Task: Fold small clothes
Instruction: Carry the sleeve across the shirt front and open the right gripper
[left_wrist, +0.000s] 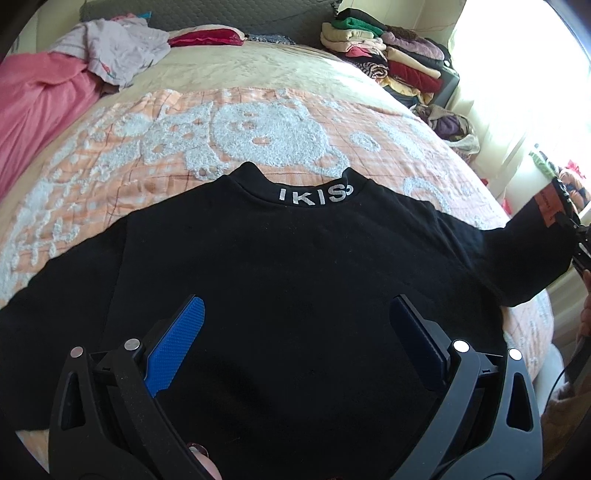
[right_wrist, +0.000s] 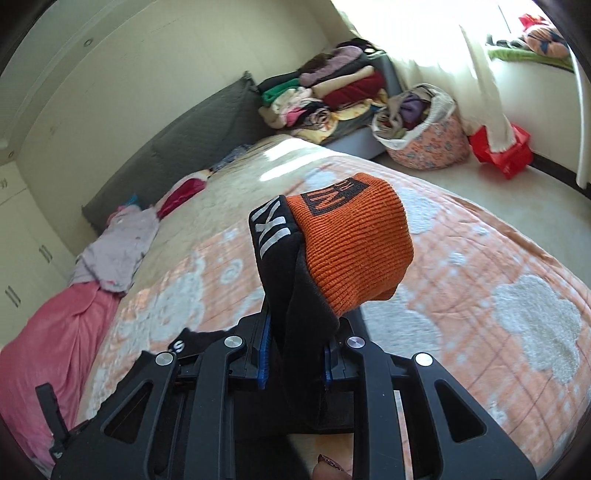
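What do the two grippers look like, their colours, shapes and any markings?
Both are black plastic linkage frames with cut-out slots and round silver pivot pins. The left gripper has flat fingers lined with textured blue pads. The right gripper shows the same blue pad edges. No markings or cables are visible on them.

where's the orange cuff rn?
Orange cuff is at the end of the black sweater's sleeve, pinched in the right gripper, lifted above the bedspread at its right edge.

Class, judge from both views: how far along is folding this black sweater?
Done: black sweater lies spread flat on the orange quilt. In hand: right gripper pinches the orange-cuffed sleeve; left gripper hovers open. Left: every fold.
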